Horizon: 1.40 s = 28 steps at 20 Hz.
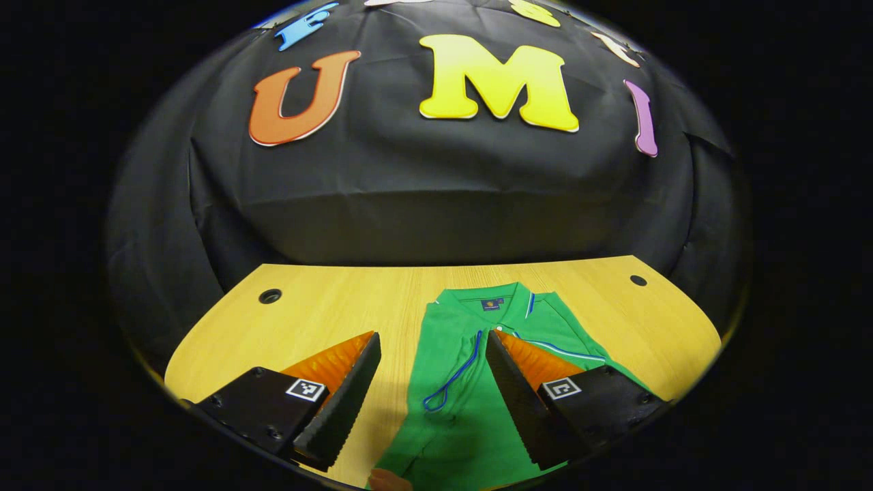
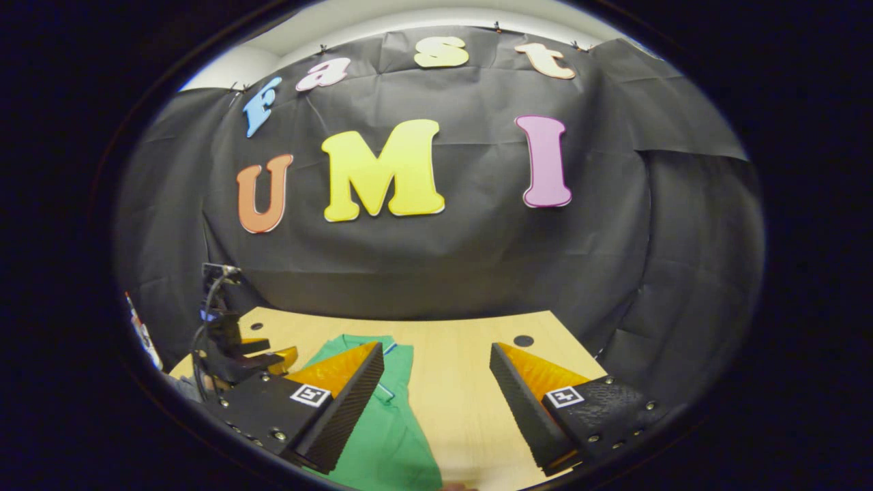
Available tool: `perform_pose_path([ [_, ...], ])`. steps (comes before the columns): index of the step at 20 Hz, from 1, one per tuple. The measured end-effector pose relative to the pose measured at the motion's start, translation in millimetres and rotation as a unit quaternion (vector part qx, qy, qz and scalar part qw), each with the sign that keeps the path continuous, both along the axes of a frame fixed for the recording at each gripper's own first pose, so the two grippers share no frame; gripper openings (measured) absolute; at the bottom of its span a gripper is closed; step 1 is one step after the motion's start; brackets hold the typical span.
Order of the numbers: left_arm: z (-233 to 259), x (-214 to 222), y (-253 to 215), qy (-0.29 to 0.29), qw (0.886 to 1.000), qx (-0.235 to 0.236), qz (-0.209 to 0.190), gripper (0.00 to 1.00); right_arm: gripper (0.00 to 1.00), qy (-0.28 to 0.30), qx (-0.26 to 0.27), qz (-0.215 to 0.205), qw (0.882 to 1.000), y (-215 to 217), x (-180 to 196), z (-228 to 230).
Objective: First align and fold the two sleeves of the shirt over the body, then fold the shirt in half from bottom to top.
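The table (image 1: 327,307) is carrying the green shirt (image 1: 470,409), lying flat with its collar toward the wall. The left gripper (image 1: 433,341) and right gripper (image 2: 436,351) are hovering above it, fingers spread apart, gripping nothing.

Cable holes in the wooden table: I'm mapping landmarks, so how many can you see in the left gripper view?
2. One hole lies near the table's far left corner, the other hole near its far right corner. The green polo shirt may hide more.
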<state>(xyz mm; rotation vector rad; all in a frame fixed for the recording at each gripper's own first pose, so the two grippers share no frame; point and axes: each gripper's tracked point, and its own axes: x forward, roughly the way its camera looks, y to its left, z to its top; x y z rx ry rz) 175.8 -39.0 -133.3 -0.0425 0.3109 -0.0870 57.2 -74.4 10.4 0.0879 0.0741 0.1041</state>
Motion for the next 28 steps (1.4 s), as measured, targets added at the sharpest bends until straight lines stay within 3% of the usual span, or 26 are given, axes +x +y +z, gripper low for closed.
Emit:
perform_pose_path([
  [8, 10, -106, 29, -0.003, 1.000, -0.007, 0.011, 0.99, 0.98, 0.021, -0.029, 0.008, 0.999, 19, -41, -27],
  [17, 57, -197, 30, -0.064, 0.998, 0.006, 0.005, 0.99, 0.99, 0.051, -0.042, 0.002, 0.998, 26, -96, -60],
  [22, 23, -218, 38, -0.012, 1.000, -0.011, 0.010, 0.99, 0.99, 0.084, -0.044, 0.001, 0.996, 30, -114, -91],
  [28, -83, -266, 59, 0.149, 0.988, -0.030, 0.032, 0.99, 0.99, 0.177, -0.026, -0.008, 0.984, 26, -134, -168],
])
